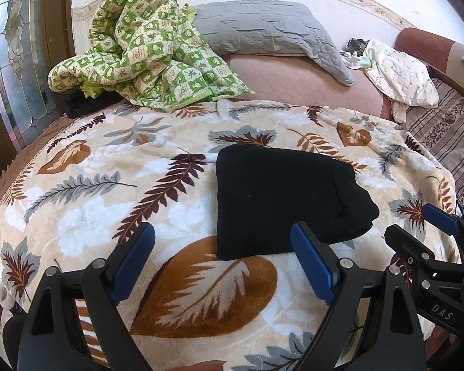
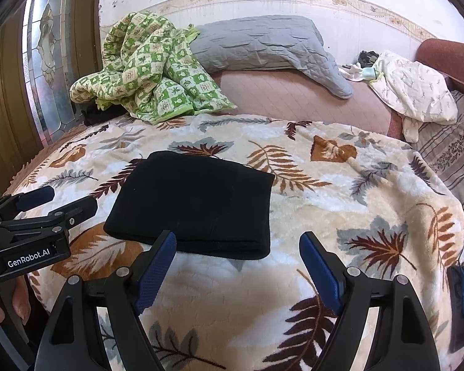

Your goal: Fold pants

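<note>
The pants were seen folded into a black bundle on the leaf-patterned blanket of the bed. Just short of the near edge, the left tongs and right tongs were held wide apart, empty, untouching.
</note>
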`<act>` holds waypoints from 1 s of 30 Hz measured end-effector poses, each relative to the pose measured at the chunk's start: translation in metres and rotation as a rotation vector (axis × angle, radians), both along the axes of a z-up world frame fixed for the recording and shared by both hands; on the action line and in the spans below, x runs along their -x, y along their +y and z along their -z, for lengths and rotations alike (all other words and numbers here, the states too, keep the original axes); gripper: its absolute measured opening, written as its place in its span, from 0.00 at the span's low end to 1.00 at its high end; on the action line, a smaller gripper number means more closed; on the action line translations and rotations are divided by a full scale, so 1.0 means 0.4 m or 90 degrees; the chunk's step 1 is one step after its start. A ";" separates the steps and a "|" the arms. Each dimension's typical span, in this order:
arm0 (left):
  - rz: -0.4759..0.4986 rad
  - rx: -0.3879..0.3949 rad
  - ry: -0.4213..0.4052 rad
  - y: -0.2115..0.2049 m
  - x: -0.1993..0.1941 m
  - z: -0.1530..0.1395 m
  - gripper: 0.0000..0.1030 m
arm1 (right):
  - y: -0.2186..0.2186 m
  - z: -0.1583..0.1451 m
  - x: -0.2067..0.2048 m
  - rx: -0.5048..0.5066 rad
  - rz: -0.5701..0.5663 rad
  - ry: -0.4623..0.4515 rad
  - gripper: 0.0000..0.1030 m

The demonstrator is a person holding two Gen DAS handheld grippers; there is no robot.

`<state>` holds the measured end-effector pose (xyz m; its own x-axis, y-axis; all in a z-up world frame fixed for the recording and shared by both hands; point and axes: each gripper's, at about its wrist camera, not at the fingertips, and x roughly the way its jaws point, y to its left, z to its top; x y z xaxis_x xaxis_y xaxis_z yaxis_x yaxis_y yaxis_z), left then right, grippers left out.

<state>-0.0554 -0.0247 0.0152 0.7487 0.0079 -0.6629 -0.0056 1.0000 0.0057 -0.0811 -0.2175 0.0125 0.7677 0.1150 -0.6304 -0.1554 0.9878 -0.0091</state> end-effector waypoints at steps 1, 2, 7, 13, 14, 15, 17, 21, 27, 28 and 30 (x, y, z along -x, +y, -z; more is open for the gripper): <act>0.000 0.000 0.000 0.000 0.000 0.000 0.88 | 0.000 0.000 0.000 0.000 0.000 0.000 0.80; 0.000 0.000 0.001 0.000 -0.002 0.001 0.88 | 0.000 0.000 0.000 0.000 0.000 0.001 0.80; 0.001 -0.001 0.002 -0.002 0.000 0.001 0.88 | 0.002 0.000 0.002 0.001 0.000 0.003 0.80; 0.003 -0.002 0.003 -0.004 0.009 -0.001 0.88 | 0.003 0.002 0.007 0.003 -0.002 0.004 0.80; 0.003 -0.001 0.003 -0.004 0.008 -0.001 0.88 | 0.004 0.001 0.005 0.003 -0.001 0.003 0.80; 0.003 -0.001 0.005 -0.004 0.009 -0.001 0.88 | 0.004 0.001 0.005 0.002 -0.001 0.004 0.80; 0.004 -0.002 0.008 -0.006 0.006 0.003 0.88 | 0.002 0.004 0.007 0.003 -0.001 0.006 0.80; 0.004 -0.002 0.010 -0.003 0.005 0.007 0.88 | -0.003 0.009 0.006 0.003 -0.002 0.008 0.80; 0.005 -0.001 0.010 -0.004 0.006 0.007 0.88 | -0.008 0.013 -0.003 0.005 -0.001 0.012 0.80; 0.005 0.000 0.011 -0.004 0.005 0.009 0.88 | -0.009 0.015 -0.002 0.005 -0.001 0.014 0.80; 0.006 0.000 0.012 -0.003 0.003 0.014 0.88 | -0.011 0.017 -0.004 0.007 -0.001 0.016 0.80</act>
<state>-0.0566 -0.0257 0.0095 0.7362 0.0003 -0.6768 0.0047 1.0000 0.0055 -0.0795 -0.2217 0.0055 0.7513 0.1100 -0.6507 -0.1580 0.9873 -0.0155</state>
